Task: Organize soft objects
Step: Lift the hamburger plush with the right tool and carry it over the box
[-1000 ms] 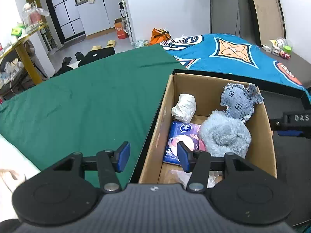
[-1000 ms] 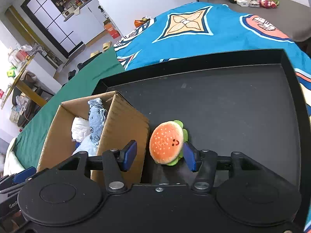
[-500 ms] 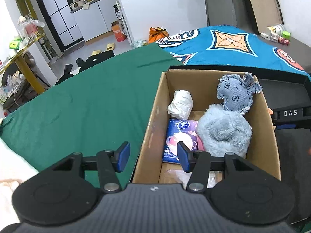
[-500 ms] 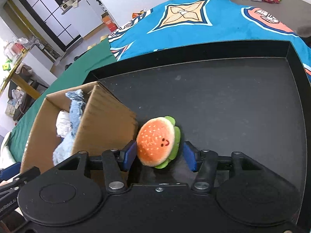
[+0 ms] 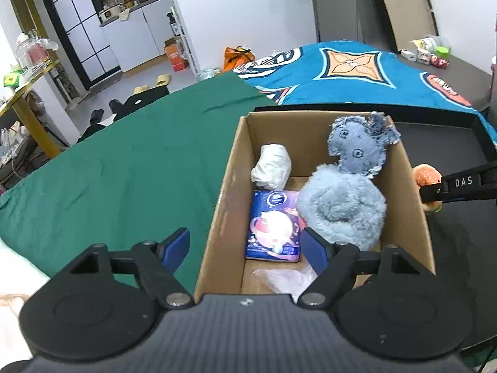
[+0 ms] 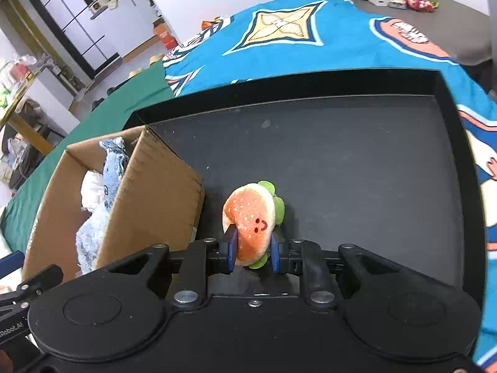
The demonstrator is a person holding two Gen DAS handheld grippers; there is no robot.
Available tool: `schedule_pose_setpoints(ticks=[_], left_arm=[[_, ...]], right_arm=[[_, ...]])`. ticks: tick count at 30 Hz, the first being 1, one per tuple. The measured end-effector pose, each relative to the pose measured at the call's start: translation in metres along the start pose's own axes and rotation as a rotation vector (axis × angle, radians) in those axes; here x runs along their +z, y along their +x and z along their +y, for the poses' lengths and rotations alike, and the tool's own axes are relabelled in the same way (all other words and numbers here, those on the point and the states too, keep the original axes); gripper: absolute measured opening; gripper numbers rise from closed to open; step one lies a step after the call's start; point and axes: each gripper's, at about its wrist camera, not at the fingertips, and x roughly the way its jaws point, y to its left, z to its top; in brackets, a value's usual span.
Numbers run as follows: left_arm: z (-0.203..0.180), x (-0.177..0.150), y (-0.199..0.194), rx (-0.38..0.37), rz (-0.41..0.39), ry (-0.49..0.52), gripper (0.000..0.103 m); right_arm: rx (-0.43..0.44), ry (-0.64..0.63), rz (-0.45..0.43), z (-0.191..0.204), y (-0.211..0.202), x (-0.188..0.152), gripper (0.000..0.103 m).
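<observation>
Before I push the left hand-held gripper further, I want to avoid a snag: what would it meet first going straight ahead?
Probably the cardboard box's left wall: the left hand-held gripper, open, straddles it. Its right finger would enter the box toward the tissue pack; depth is unclear.

Smiling orange burger plush (image 6: pixel 251 217) pinched on edge beside cardboard box (image 6: pixel 155 199).

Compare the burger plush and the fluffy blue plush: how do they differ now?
The burger plush is orange with green edging; the fluffy blue plush is pale blue. The burger plush lies outside the cardboard box, squeezed in the right gripper; the fluffy blue plush sits inside, ungripped, and looks bigger. Both are soft toys.
</observation>
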Motion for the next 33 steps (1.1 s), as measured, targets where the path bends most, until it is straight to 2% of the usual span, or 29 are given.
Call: schedule_pose_setpoints(ticks=[13, 22, 27, 33], left_arm=[[0.007, 0.000, -0.012, -0.055, -0.031, -0.025, 0.077], [0.014, 0.000, -0.013, -0.066, -0.028, -0.053, 0.076], [0.023, 0.002, -0.014, -0.067, 0.015, -0.065, 0.074], [0.030, 0.007, -0.018, -0.089, 0.048, -0.025, 0.068]], right_arm=[[-0.003, 0.023, -0.093, 0.012, -0.048, 0.002, 0.021], [0.018, -0.023, -0.157, 0.038, -0.074, 0.005, 0.021], [0.035, -0.040, -0.185, 0.049, -0.084, 0.007, 0.022], [0.057, -0.064, -0.194, 0.066, -0.091, 0.008, 0.022]])
